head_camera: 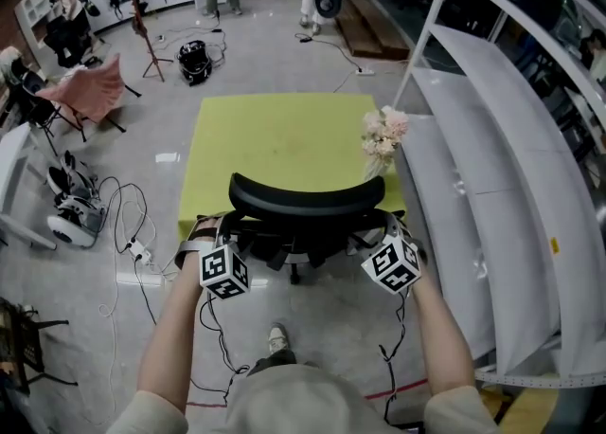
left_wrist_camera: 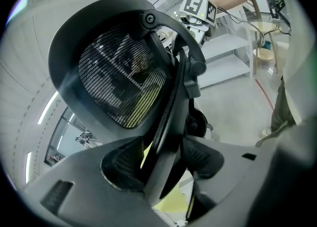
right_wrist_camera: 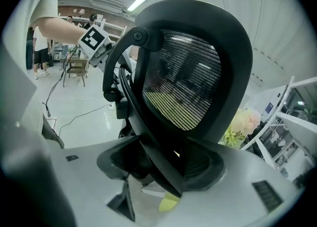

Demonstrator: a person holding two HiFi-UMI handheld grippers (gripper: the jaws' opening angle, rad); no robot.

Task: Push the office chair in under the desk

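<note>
A black office chair point(head_camera: 303, 197) with a mesh back point(left_wrist_camera: 121, 80) stands in front of a yellow-green desk point(head_camera: 275, 138), its seat partly under the near edge. My left gripper point(head_camera: 220, 233) is at the left side of the chair's back. In the left gripper view the back's frame strut point(left_wrist_camera: 168, 122) fills the space between its jaws point(left_wrist_camera: 163, 159). My right gripper point(head_camera: 383, 230) is at the right side. There too a dark strut point(right_wrist_camera: 148, 137) runs between the pads point(right_wrist_camera: 166, 164). Both grippers hold the frame.
Pale flowers point(head_camera: 383, 134) stand at the desk's right edge. A white shelf unit point(head_camera: 492, 186) runs along the right side, close to the chair. Cables and a power strip point(head_camera: 133, 247) lie on the floor at the left. My shoe point(head_camera: 276, 337) is behind the chair.
</note>
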